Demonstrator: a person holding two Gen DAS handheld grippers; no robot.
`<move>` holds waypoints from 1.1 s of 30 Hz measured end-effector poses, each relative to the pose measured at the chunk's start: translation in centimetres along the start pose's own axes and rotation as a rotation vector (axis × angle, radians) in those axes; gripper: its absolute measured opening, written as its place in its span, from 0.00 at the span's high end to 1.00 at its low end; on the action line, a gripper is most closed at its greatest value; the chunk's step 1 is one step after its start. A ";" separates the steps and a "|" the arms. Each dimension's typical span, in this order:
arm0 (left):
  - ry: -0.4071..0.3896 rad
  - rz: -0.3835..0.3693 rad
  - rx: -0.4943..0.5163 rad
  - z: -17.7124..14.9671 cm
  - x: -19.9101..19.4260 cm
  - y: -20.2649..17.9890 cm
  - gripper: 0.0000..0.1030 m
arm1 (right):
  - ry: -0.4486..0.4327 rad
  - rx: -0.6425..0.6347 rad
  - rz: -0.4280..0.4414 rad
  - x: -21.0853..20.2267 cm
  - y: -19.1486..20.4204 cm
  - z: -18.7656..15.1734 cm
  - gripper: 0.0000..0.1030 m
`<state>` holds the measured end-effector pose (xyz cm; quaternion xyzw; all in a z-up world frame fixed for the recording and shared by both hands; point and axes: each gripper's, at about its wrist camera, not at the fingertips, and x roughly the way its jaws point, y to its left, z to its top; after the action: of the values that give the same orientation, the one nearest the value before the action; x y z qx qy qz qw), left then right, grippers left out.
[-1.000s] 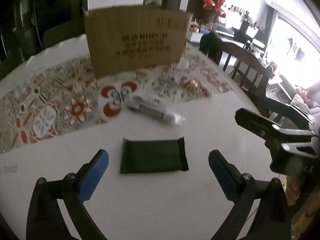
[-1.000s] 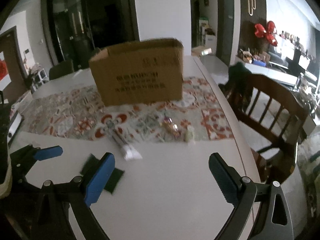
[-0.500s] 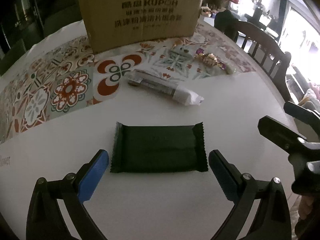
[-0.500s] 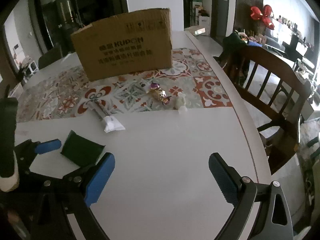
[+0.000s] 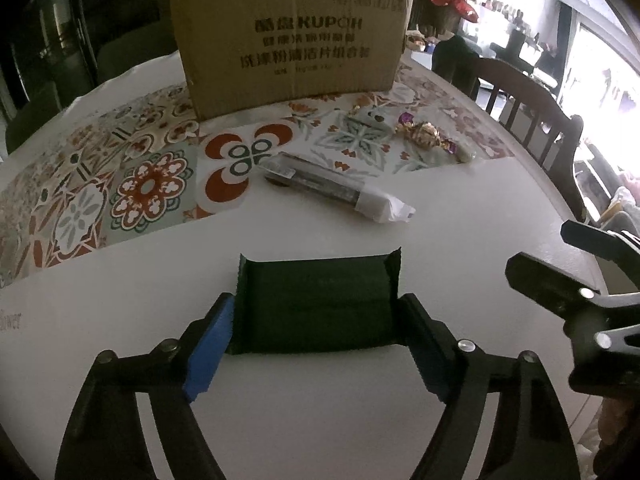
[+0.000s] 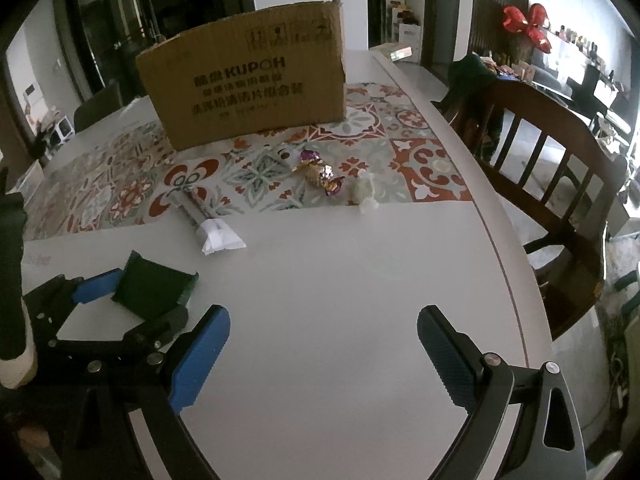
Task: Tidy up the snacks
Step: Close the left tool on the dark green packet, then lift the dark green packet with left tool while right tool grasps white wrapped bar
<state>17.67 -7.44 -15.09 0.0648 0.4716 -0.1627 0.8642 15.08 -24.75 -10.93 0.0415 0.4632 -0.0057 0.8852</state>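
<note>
A dark green snack packet (image 5: 316, 304) lies flat on the white table (image 5: 460, 248). My left gripper (image 5: 316, 308) straddles it, and its jaws are closing: both blue pads touch the packet's short ends, which curl up a little. The right wrist view shows the same packet (image 6: 152, 288) pinched in the left gripper (image 6: 144, 296). My right gripper (image 6: 324, 320) hovers open over bare table to the right of the packet, nothing between its fingers; it shows at the right edge of the left wrist view (image 5: 560, 256).
A cardboard box (image 5: 292, 32) stands behind on a patterned mat (image 5: 120, 184). A long wrapped snack stick (image 5: 336, 190), a gold and purple candy (image 6: 320, 174) and a white candy (image 6: 364, 192) lie in front of it. A wooden chair (image 6: 540, 152) stands beyond the table's right edge.
The left gripper came down over the green packet and its jaws narrowed from wide open onto the packet's ends. The right gripper sank closer to the table, still open.
</note>
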 end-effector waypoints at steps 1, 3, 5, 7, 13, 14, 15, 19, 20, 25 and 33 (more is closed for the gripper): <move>-0.013 0.005 0.006 0.0 -0.3 0.0 0.31 | 0.001 -0.002 0.000 0.0 0.1 0.0 0.07; -0.028 0.000 0.008 0.2 -0.8 0.1 0.32 | 0.002 -0.007 0.006 0.0 0.3 0.0 0.07; -0.031 -0.016 -0.009 0.1 -1.0 0.4 0.34 | 0.004 -0.011 0.017 0.0 0.5 0.0 0.07; -0.042 -0.024 -0.014 0.1 -1.2 0.6 0.35 | 0.005 -0.015 0.020 0.1 0.7 0.1 0.07; -0.137 -0.013 -0.039 0.0 -3.3 1.6 0.38 | -0.001 -0.036 0.041 -0.1 1.7 0.4 0.07; -0.153 -0.015 -0.044 0.0 -3.7 1.8 0.38 | -0.004 -0.041 0.048 -0.2 2.0 0.5 0.07; -0.169 -0.016 -0.048 0.0 -4.1 2.0 0.38 | -0.006 -0.046 0.054 -0.2 2.2 0.6 0.07; -0.228 0.020 -0.062 0.3 -5.6 3.0 0.38 | -0.017 -0.067 0.101 -0.2 3.3 1.1 0.07; -0.235 0.028 -0.067 0.4 -5.8 3.3 0.39 | -0.022 -0.074 0.108 -0.2 3.6 1.2 0.07; -0.228 0.072 -0.105 0.8 -5.4 5.2 0.39 | -0.053 -0.126 0.126 0.5 5.2 2.7 0.07; -0.211 0.101 -0.136 0.9 -4.6 6.7 0.39 | -0.047 -0.241 0.135 3.5 8.0 5.7 0.18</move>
<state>18.36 -0.33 -11.00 0.0122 0.3842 -0.0924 0.9185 22.16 -17.08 -9.97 -0.0342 0.4357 0.1087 0.8929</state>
